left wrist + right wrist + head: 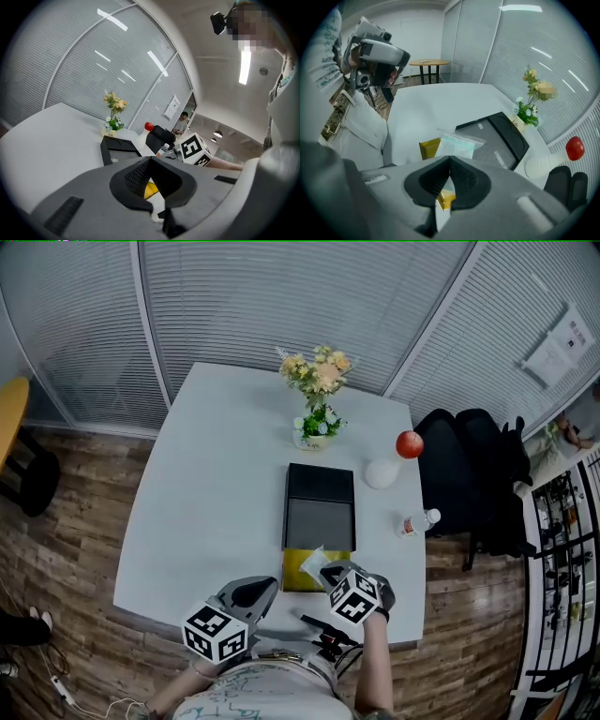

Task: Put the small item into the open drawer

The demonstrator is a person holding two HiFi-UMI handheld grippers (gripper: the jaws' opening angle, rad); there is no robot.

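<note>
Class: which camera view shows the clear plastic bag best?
The right gripper view: the clear bag sits large mid-frame, pinched in the right tongs by the yellow drawer. The head view shows it small; the left gripper view doesn't show it.

**A:** Table (216, 484)?
**B:** Plain white. Drawer unit (320, 486) at centre: black frame, grey panel. Its open drawer (298, 573), six o'clock side: yellow.
**A:** Twelve o'clock?
**B:** Bouquet (319, 371): peach and cream blooms, green leaves. Three o'clock: red ball (409, 443), white base (381, 473).
**A:** Tools?
**B:** Left gripper (151, 159), right gripper (450, 159): grey bodies, black inside the jaws, black-on-white square markers. Zip bag (457, 143): clear, pale green contents. Floor (84, 615): brown wood grain.
</note>
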